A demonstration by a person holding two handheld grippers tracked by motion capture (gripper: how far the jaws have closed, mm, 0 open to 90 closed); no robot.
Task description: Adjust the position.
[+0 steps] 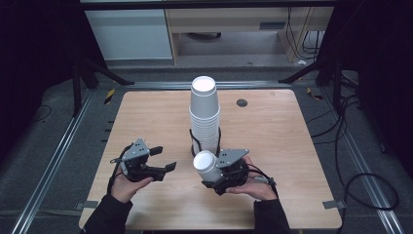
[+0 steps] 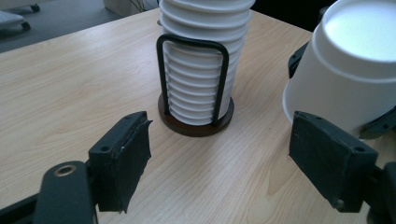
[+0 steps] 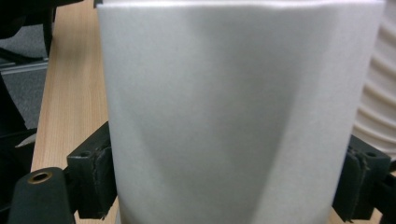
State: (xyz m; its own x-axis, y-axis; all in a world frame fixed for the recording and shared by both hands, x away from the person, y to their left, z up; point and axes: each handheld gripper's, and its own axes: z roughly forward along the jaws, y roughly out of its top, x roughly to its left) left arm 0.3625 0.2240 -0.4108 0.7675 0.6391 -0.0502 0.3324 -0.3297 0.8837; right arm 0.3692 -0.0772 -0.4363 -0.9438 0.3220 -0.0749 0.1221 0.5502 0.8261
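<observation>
Right gripper point(image 1: 213, 181): you're gripping a single white paper cup point(image 1: 205, 165) with it, upside down, base pointing up. In the right gripper view its fingers point(image 3: 91, 182) are pressing on both sides of the cup point(image 3: 233, 116), and the wall is denting in a bit where they're squeezing.

Left gripper point(image 1: 164, 159): you're holding this one with fingers point(image 2: 122, 161) spread wide and nothing between them, hovering over bare wood on the left part of the table point(image 1: 146, 117).

Held cup: it's sitting in your right gripper near the front of the table, just in front of the stack, tilting slightly. In the left gripper view it point(image 2: 345, 70) is showing up just beyond the far finger.

Cup stack point(image 1: 204, 114): a tall pile of upside-down white cups standing upright mid-table inside a black wire holder point(image 2: 192, 84) on a dark round base point(image 2: 196, 126).

Gap: the held cup is looking close to the stack, but I can't tell if they're touching.

Hands: both of yours are coming in from the near edge, well apart from each other.
</observation>
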